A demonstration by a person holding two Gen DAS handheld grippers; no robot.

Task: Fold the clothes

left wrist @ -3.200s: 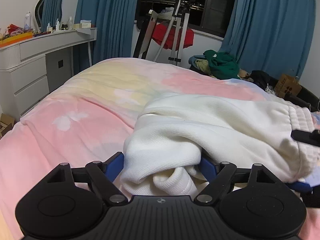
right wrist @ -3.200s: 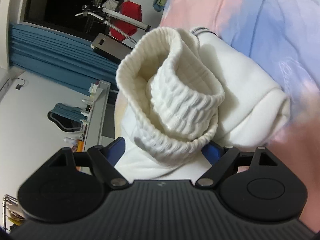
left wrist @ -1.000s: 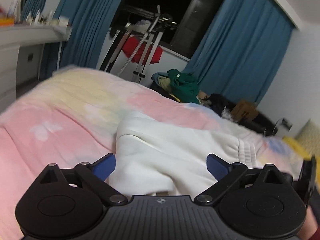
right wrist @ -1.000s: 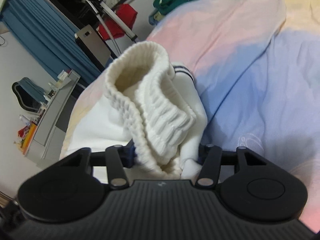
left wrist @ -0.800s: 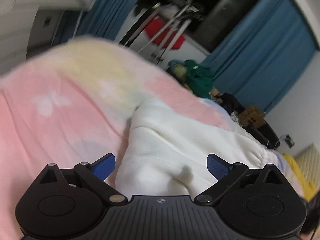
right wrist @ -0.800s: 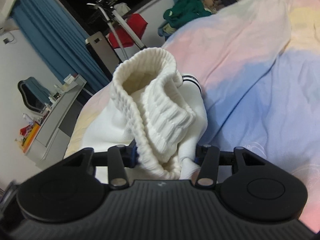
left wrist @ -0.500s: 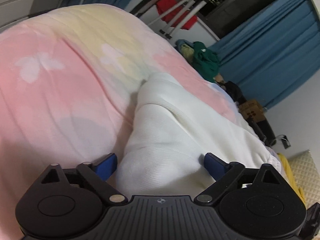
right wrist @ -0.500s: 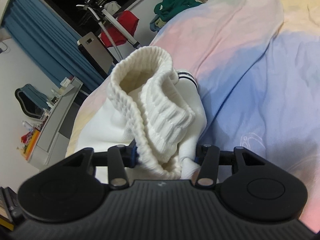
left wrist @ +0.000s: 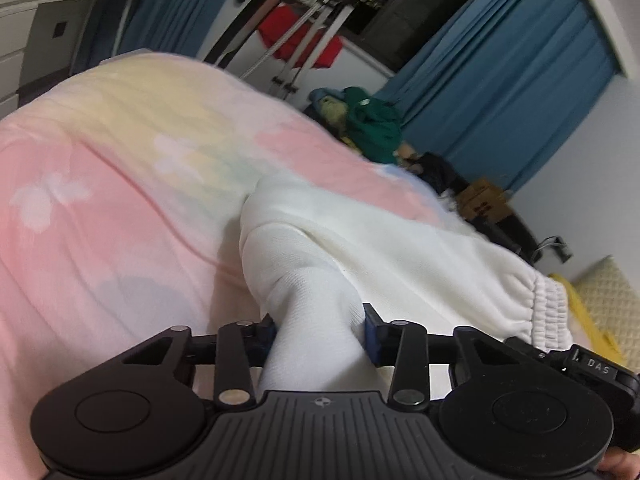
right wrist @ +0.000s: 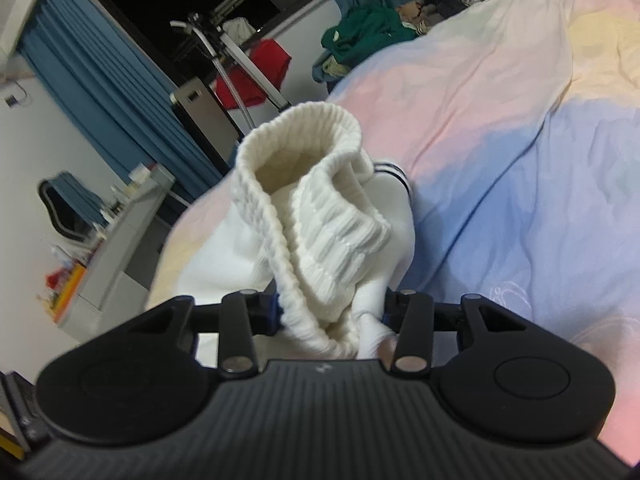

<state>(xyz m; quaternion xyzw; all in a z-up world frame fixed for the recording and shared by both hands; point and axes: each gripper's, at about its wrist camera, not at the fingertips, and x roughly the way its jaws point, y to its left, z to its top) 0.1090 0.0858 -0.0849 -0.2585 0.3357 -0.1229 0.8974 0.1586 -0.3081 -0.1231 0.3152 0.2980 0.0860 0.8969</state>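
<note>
Tongs left (left wrist: pixel 319 330) and right (right wrist: pixel 330 312) both pinch white garment (left wrist: pixel 384 252), bunched between them on bedspread (left wrist: pixel 100 200).

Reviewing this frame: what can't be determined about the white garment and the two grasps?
- Left wrist view: the left claw pinches the white garment; its near end is hidden behind the claw body.
- Right wrist view: the ribbed cuff fills the right claw, covering the pads.
- Garment type: bunched, unclear.

Blue curtains (left wrist: pixel 500 80), green clothes heap (left wrist: pixel 372 128), white dresser (right wrist: pixel 120 240), cardboard box (left wrist: pixel 484 200).
</note>
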